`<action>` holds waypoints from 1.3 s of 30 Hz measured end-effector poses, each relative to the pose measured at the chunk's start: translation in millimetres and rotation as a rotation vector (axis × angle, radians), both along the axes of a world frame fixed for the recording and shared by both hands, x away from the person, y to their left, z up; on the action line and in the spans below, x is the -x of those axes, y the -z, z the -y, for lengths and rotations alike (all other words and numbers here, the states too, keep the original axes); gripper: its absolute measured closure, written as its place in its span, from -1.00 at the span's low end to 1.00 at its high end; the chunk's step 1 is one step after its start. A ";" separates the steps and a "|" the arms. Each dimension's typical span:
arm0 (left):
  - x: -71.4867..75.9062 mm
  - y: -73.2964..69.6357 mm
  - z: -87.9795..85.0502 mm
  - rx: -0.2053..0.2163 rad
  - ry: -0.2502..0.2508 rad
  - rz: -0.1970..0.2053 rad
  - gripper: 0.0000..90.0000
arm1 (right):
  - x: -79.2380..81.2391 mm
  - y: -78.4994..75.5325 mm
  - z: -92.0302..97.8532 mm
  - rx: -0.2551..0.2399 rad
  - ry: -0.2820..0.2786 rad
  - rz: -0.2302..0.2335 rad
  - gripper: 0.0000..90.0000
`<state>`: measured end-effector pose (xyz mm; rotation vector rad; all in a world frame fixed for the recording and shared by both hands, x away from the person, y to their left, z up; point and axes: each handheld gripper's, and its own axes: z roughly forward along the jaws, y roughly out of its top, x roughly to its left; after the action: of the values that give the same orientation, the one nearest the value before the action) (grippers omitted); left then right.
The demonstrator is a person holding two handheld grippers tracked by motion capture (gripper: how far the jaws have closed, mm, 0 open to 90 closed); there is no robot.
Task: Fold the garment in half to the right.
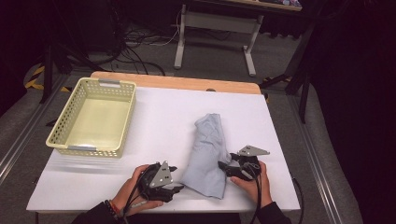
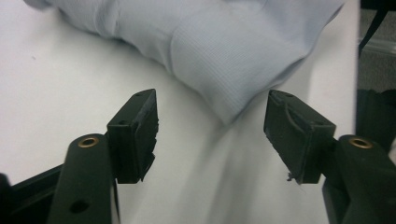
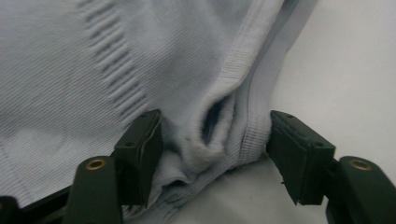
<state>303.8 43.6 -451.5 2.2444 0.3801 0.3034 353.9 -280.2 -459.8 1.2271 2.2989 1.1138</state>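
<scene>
A pale blue knitted garment (image 1: 205,149) lies folded into a long bundle on the white table (image 1: 154,112), running from the middle toward the near edge. My left gripper (image 1: 176,179) lies just left of its near end. In the left gripper view the garment's corner (image 2: 224,51) lies just beyond the open jaws of that gripper (image 2: 210,130), with bare table between them. My right gripper (image 1: 223,167) is at the garment's right edge. In the right gripper view its jaws (image 3: 215,149) stand apart around a ribbed hem fold (image 3: 219,135) without squeezing it.
An empty pale yellow perforated basket (image 1: 93,84) stands at the table's back left. A wooden strip (image 1: 187,83) edges the far side. Beyond it are table legs (image 1: 180,42) and floor cables. Both hands rest near the table's front edge.
</scene>
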 end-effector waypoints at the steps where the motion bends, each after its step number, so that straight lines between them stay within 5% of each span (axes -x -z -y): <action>1: -2.2 3.2 2.8 -0.013 0.008 -0.001 -0.16 | -1.3 -0.6 0.1 -0.001 -0.014 -0.002 -0.06; 7: -11.2 11.9 14.7 -0.068 0.010 0.000 0.37 | -8.3 -1.3 -1.9 -0.040 -0.081 -0.049 0.41; 11: -17.6 12.9 16.4 -0.080 0.000 -0.007 0.78 | -15.6 -3.5 -6.0 -0.024 -0.088 -0.033 0.58; 17: -22.4 10.6 8.7 -0.099 -0.045 0.015 0.86 | -35.7 -4.5 -25.4 0.035 -0.086 0.059 0.64; 22: -21.7 8.3 1.9 -0.078 -0.052 -0.004 0.90 | -44.7 -3.9 -34.8 0.048 -0.083 0.101 0.60; 27: -12.4 7.2 6.4 -0.085 -0.042 0.018 0.91 | -41.7 -8.2 -31.4 0.076 -0.051 0.140 0.23; 31: -3.1 6.1 6.4 -0.091 -0.039 0.015 0.91 | -32.5 -16.1 -21.4 0.071 -0.044 0.174 0.54; 32: -2.1 5.6 6.0 -0.084 -0.032 0.011 0.91 | -27.7 -19.5 -16.1 0.052 -0.060 0.183 0.79; 39: 3.5 7.4 6.1 -0.096 -0.016 0.007 0.91 | -18.4 -22.0 -12.8 0.077 -0.075 0.188 0.83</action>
<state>300.3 37.5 -458.9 2.3348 0.3875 0.3443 372.4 -267.4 -437.8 0.9721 2.2389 1.1037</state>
